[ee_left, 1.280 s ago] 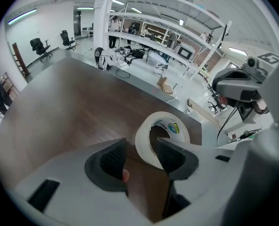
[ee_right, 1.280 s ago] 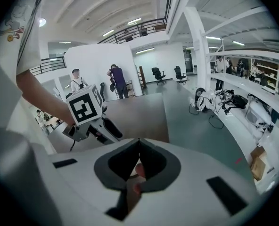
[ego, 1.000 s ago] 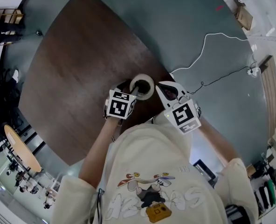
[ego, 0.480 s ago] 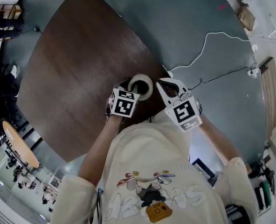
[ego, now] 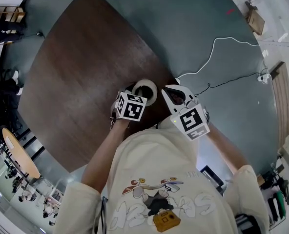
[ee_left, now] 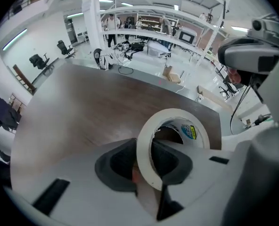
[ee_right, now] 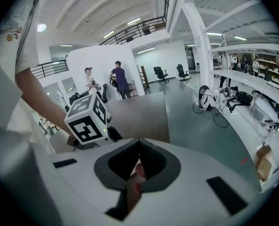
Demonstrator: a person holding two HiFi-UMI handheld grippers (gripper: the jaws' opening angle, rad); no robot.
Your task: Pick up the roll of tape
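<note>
Head view, what does it hide? the desk asks.

Photographer: Mostly the grip itself. On the left gripper (ego: 134, 95), the black-and-white marker cube (ego: 131, 107) covers the fingers. It also covers the near edge of the off-white, ring-shaped roll of tape (ego: 147, 87). The roll is by the near corner of the dark brown wood-grain table (ego: 86, 72).

Desk: So where is the roll against those fingers?

Photographer: Left gripper view settles it. The wall of the roll of tape (ee_left: 173, 113) stands between the two dark pads of the left gripper (ee_left: 146, 147). One finger (ee_left: 170, 157) reaches inside the core and the other (ee_left: 118, 161) sits outside. The jaws are closing, with the pads pinching the wall. The roll's lower part is cut off behind the gripper's white body, so whether it touches the table cannot be told.

Desk: And the other hand?

Photographer: On the right gripper (ee_right: 138, 141) the fingers are pressed together on nothing. From above, the right gripper (ego: 168, 89) is just beside the roll, apart from it.

Desk: Any writing?

Photographer: There is a round blue-and-yellow sticker (ee_left: 189, 132) inside the core, beyond the inner finger. Its print is too small to read.
</note>
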